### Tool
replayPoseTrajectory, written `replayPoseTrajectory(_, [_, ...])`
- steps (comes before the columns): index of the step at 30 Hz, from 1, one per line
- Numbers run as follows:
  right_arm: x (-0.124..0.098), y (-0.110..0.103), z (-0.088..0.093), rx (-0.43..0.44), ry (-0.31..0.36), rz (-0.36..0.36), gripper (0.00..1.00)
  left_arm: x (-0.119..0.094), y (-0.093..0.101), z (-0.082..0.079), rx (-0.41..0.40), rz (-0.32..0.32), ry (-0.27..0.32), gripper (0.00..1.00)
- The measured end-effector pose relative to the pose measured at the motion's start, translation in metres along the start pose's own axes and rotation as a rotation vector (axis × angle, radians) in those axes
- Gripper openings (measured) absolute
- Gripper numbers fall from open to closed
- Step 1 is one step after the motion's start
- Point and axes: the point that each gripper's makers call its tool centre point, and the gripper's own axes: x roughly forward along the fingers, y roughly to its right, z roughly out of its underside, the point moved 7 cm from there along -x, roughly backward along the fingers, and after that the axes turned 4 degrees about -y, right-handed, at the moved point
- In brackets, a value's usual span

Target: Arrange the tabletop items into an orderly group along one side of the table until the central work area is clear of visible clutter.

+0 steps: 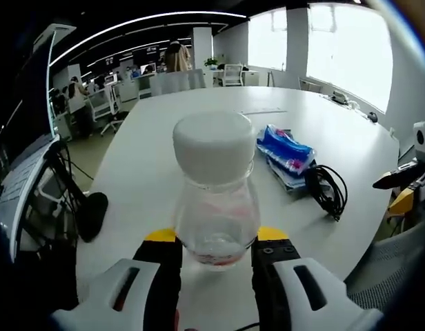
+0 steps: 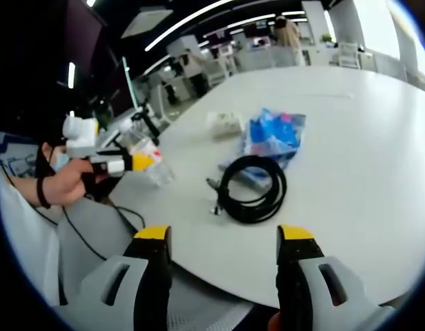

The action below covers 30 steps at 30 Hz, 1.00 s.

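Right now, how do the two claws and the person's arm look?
Each claw has two black fingers with yellow tips on pale grey-white housings: the left claw, the right claw. In the right gripper view the left claw shows a white body. The hand wears a dark wristband and a white sleeve.

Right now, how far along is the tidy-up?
Early. In hand: the left gripper has its fingers closed on the clear white-capped bottle near the table edge. Left: the coiled black cable, blue packet and small white box lie mid-table. The right gripper is open, empty.
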Motion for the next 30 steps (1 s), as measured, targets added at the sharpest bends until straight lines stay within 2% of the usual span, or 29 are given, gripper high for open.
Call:
replayPoseTrajectory(18, [0.000, 0.004, -0.003, -0.001, -0.008, 0.007, 0.59, 0.026, -0.019, -0.023, -0.088, -0.088, 0.016, 0.37])
replayPoseTrajectory(30, [0.004, 0.004, -0.007, -0.016, -0.028, -0.004, 0.59, 0.053, -0.031, -0.051, -0.134, -0.126, 0.026, 0.37])
